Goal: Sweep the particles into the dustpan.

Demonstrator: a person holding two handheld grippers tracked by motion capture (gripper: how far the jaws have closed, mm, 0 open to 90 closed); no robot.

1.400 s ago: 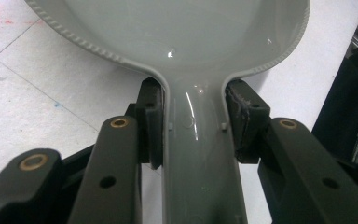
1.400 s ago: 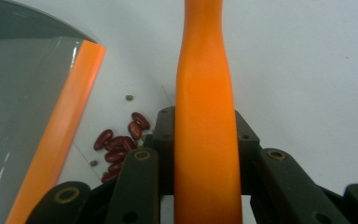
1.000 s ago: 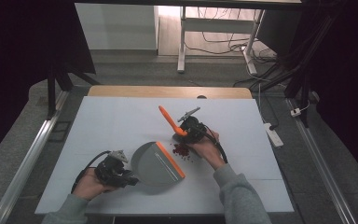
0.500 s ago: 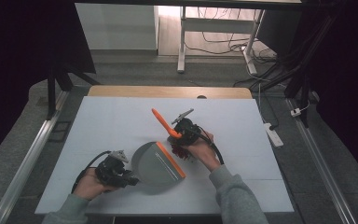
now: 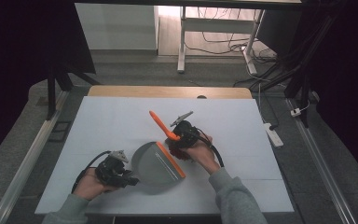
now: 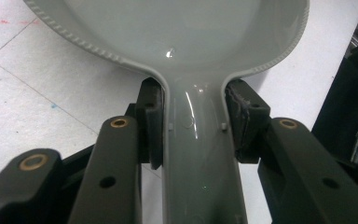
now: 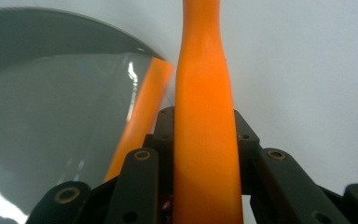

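You face white tabletop (image 5: 121, 121), wooden strip (image 5: 168, 91) along its far edge. Grey floor (image 5: 135, 65) beyond it. White desk legs (image 5: 182, 42) stand farther back, cables (image 5: 223, 37) tangled under them. Metal rails (image 5: 28, 158) flank both sides. White power strip (image 5: 273, 134) lies to your right. Dark drapes, possibly curtains (image 5: 23, 56), close in room's edges. Light falls from far opening.

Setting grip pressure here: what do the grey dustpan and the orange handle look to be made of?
Dustpan: likely moulded plastic, grey and glossy, with a bright highlight, a ribbed rim and small moulding marks on its handle; its orange lip could be rubber. Orange handle: probably plastic too, smooth with a satin sheen, no grain visible.
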